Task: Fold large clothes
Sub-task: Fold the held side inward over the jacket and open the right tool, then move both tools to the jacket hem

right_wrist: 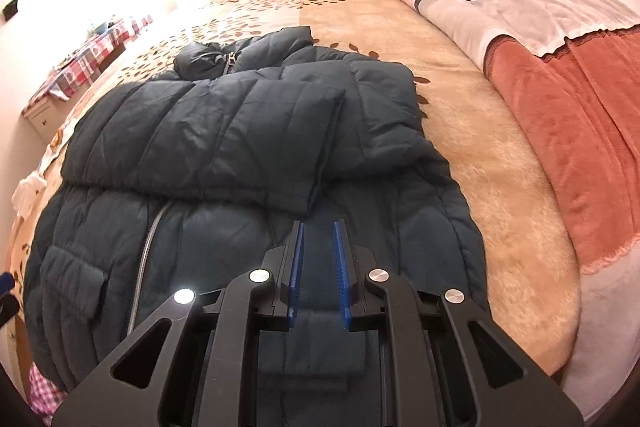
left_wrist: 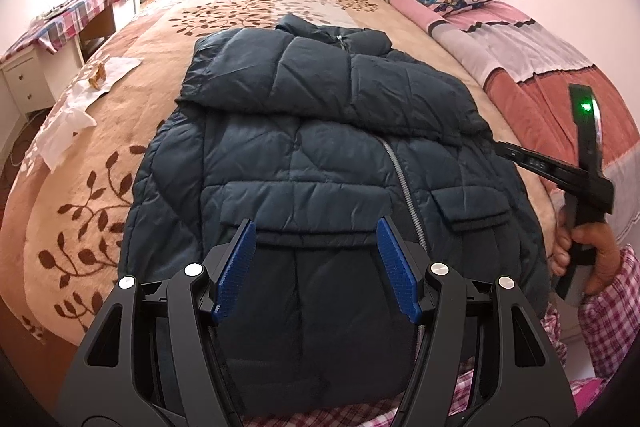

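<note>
Navy puffer jacket (left_wrist: 320,131) at bed's (left_wrist: 120,131) near edge, sleeves folded across; left gripper (left_wrist: 316,267) fingers wide apart, right gripper (right_wrist: 319,267) fingers narrowly apart, both empty.

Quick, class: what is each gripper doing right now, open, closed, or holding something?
Left gripper: open, empty, above the jacket.
Right gripper: jaws narrowly apart, holding nothing.

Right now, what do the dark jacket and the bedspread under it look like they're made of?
Jacket: likely a smooth synthetic shell, nylon or polyester, with puffy filling; it has stitched quilted panels, a slight sheen and a metal-looking zipper. Bedspread: plush fleece or velour by its fuzzy matte pile, with a brown leaf pattern.
</note>
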`<state>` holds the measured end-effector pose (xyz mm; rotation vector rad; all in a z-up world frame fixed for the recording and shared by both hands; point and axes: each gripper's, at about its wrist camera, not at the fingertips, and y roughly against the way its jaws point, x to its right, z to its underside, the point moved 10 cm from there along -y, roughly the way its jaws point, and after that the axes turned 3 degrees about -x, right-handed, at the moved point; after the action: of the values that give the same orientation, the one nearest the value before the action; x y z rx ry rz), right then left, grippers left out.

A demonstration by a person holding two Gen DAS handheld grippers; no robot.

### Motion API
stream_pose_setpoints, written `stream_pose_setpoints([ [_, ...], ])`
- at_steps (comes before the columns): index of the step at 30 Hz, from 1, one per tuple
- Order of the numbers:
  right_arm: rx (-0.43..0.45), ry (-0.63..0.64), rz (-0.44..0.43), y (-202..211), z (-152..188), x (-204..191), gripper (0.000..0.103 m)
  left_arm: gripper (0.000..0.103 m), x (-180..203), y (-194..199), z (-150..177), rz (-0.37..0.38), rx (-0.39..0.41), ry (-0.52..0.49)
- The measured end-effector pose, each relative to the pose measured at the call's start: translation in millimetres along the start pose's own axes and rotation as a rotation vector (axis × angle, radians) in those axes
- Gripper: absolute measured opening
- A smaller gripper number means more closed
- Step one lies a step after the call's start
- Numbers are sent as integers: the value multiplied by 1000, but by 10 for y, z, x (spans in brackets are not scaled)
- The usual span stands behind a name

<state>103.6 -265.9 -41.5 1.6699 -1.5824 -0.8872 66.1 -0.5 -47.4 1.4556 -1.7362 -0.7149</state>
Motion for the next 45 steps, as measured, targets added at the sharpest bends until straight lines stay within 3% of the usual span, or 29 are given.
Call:
stream_pose_setpoints([
  [16,-81,-35,22,313,947,128,16,68,-399,116,442,-63,-35,98],
  [25,-132,-47,73,419,1474,210,16,69,-668,219,625,-169,-21,80],
  [31,-142,-58,130,480,1578,298,16,69,-680,220,740,-159,-38,100],
  [45,-112,-83,150,601,1615,405,16,69,-486,221,728,-160,-42,43],
])
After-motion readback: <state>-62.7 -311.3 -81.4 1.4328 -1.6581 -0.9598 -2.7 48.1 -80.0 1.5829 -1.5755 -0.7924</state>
